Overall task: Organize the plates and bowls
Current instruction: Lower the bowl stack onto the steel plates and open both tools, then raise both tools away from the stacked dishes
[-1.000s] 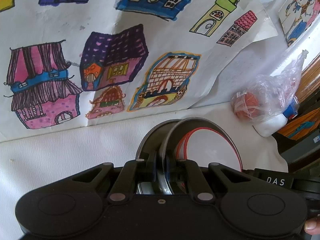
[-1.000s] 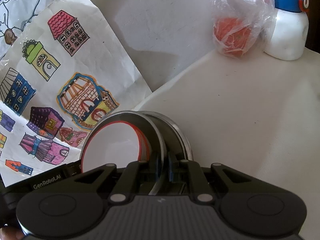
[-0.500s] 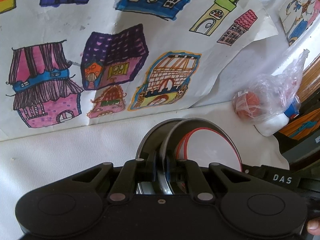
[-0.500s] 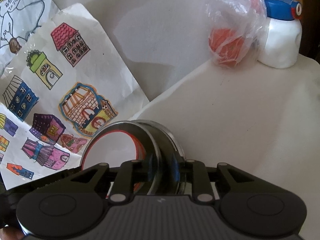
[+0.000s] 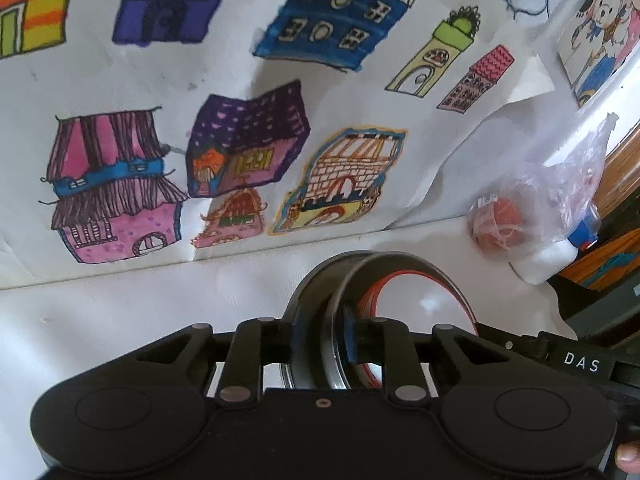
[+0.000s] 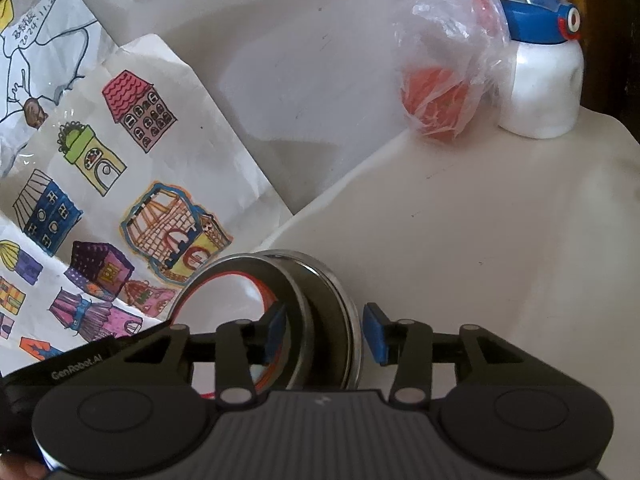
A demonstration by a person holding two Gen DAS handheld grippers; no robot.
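Left wrist view: the left claw (image 5: 322, 340) straddles the rims of two nested dishes standing on the white desk (image 5: 120, 312). Its jaws are opening; the blue pads sit on either side of the rims with slim gaps, so the grip is released. The inner bowl (image 5: 420, 300) is white inside with a red line under its grey rim; the metal bowl (image 5: 316, 284) wraps around it. Behind them a drawing (image 5: 240, 140) of coloured houses leans against the wall. To the right, a plastic bag (image 5: 532, 208) with something orange-red in it lies beside a white bottle (image 5: 548, 260). A fingertip shows at the bottom right corner.

Right wrist view: the right claw (image 6: 324, 338) also straddles the dishes, and its jaws are opening. The left pad is inside the red-lined bowl (image 6: 224, 300); the right pad stands clear of the metal bowl (image 6: 324, 300), so nothing is grasped. The dishes sit on the desk (image 6: 480, 240) near its back edge. The drawing (image 6: 120, 180) is at the left; the bag (image 6: 444, 72) touches the blue-capped bottle (image 6: 540, 80) at the far right.
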